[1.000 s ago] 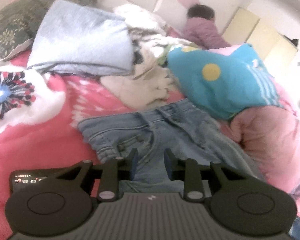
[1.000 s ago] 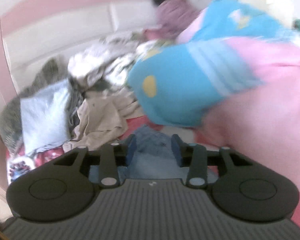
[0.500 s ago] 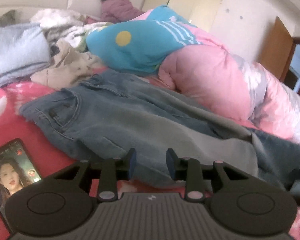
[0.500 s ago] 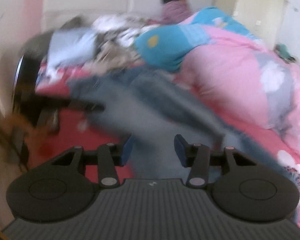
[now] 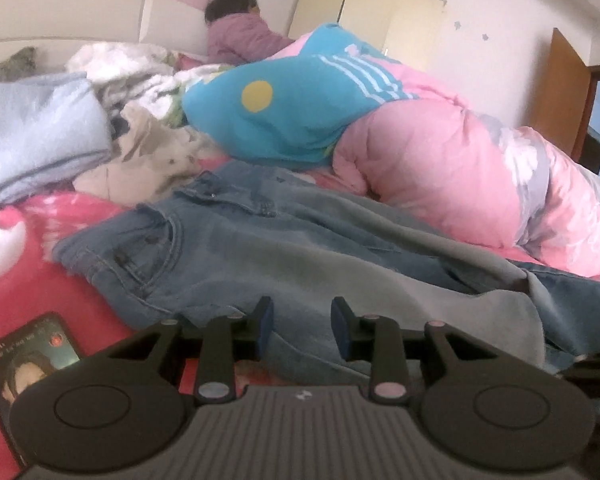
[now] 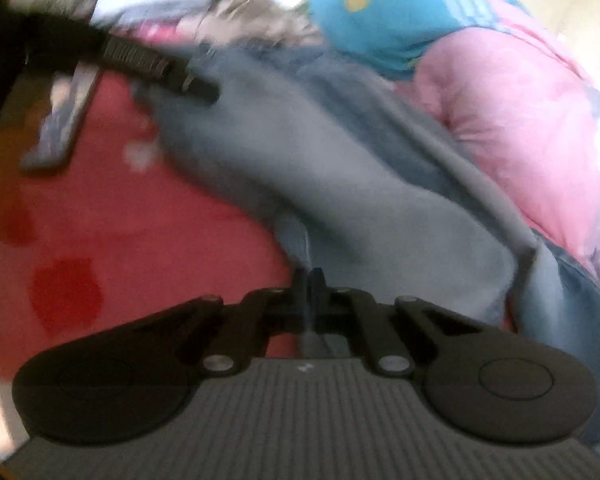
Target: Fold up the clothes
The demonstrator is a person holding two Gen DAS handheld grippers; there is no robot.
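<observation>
jeans (image 5: 260, 248) on bed (image 5: 28, 288), long axis from waistband far left to legs near right | left tool (image 5: 302, 326) open, hovering at jeans' near edge, nothing gripped | right tool (image 6: 309, 280) closed on jeans' leg edge | phone (image 5: 24, 364) near left; duvet (image 5: 440, 168) right; clothes pile (image 5: 140, 152) far left

Right tool (image 6: 309, 280) closed, jeans (image 6: 340, 184), pink quilt (image 6: 520, 100), red sheet (image 6: 148, 220)

No readable text or labels anywhere
</observation>
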